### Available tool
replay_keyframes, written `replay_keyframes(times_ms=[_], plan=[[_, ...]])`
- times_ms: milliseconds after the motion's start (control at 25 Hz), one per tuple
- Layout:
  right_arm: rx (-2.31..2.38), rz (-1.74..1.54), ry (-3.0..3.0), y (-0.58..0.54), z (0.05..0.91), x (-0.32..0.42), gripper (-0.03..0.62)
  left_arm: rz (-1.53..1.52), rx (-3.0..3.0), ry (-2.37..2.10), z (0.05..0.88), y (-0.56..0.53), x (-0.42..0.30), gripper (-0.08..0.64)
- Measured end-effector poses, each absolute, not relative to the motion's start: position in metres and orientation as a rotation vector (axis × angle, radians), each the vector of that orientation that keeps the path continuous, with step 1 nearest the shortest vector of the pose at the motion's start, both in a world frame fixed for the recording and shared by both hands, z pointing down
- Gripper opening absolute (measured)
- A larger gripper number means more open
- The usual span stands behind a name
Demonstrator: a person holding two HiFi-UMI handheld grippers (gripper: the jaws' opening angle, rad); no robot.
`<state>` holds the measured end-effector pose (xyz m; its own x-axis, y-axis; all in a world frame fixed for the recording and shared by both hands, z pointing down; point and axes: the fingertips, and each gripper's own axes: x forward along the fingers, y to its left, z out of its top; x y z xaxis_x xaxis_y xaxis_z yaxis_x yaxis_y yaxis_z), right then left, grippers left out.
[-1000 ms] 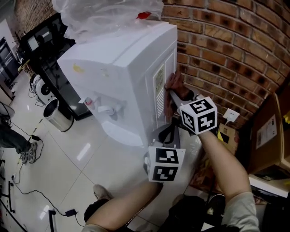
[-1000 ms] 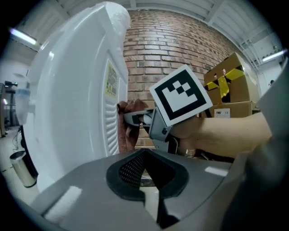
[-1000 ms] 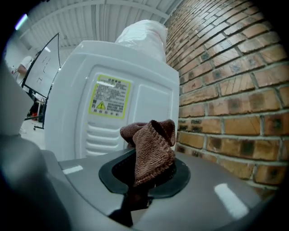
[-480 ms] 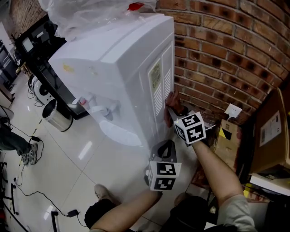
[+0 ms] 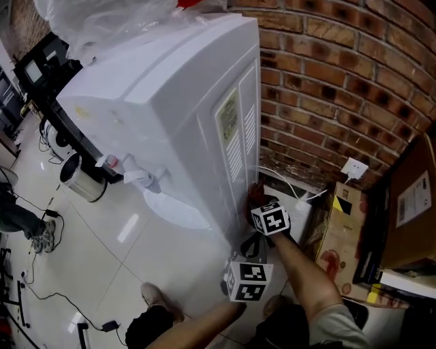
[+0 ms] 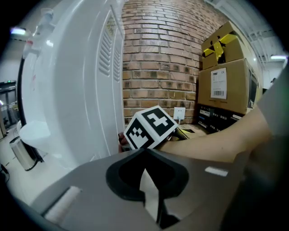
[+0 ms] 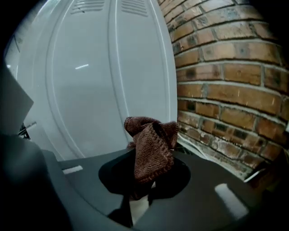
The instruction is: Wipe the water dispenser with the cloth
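The white water dispenser [image 5: 170,102] stands against a brick wall, its vented side panel [image 7: 113,67] facing me. My right gripper [image 5: 259,204] is shut on a bunched brown cloth [image 7: 151,146]. It holds the cloth [image 5: 253,195] against the low part of that side panel, below the vents. My left gripper [image 5: 253,244] hangs just below and behind the right one, jaws together with nothing between them. In the left gripper view, that gripper [image 6: 144,153] points at the right gripper's marker cube [image 6: 149,127] and the panel [image 6: 67,90].
The brick wall [image 5: 340,82] is close on the right, with a wall socket [image 5: 354,167] and a white cable. Cardboard boxes [image 5: 344,225] stand right of my arms. A metal bin [image 5: 78,177] and a black stand are beyond the dispenser. A plastic bag [image 5: 116,20] lies on top.
Both grippers have come down along the dispenser's side. The right one slid the cloth from the height of the vents and label to the lower part of the panel.
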<state>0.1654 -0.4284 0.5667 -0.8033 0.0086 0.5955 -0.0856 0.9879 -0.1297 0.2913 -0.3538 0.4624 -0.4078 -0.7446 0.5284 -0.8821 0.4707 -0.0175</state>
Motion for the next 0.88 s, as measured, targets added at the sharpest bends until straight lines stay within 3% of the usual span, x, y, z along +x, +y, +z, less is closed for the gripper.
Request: replay_keyframes(times_ms=[520, 720, 880], plan=[[0.091, 0.239, -2.345, -0.429, 0.656, 0.179, 0.077, 0.441, 1.285, -2.192, 0.515, -0.332, 0.289, 0.000], [0.146, 0.279, -2.433, -0.444, 0.624, 0.186, 0.077, 0.444, 1.321, -2.203, 0.500, -0.337, 0.292, 0.000], [0.191, 0.291, -2.608, -0.458, 0.543, 0.196, 0.078, 0.439, 1.368, -2.244, 0.464, -0.342, 0.294, -0.001]])
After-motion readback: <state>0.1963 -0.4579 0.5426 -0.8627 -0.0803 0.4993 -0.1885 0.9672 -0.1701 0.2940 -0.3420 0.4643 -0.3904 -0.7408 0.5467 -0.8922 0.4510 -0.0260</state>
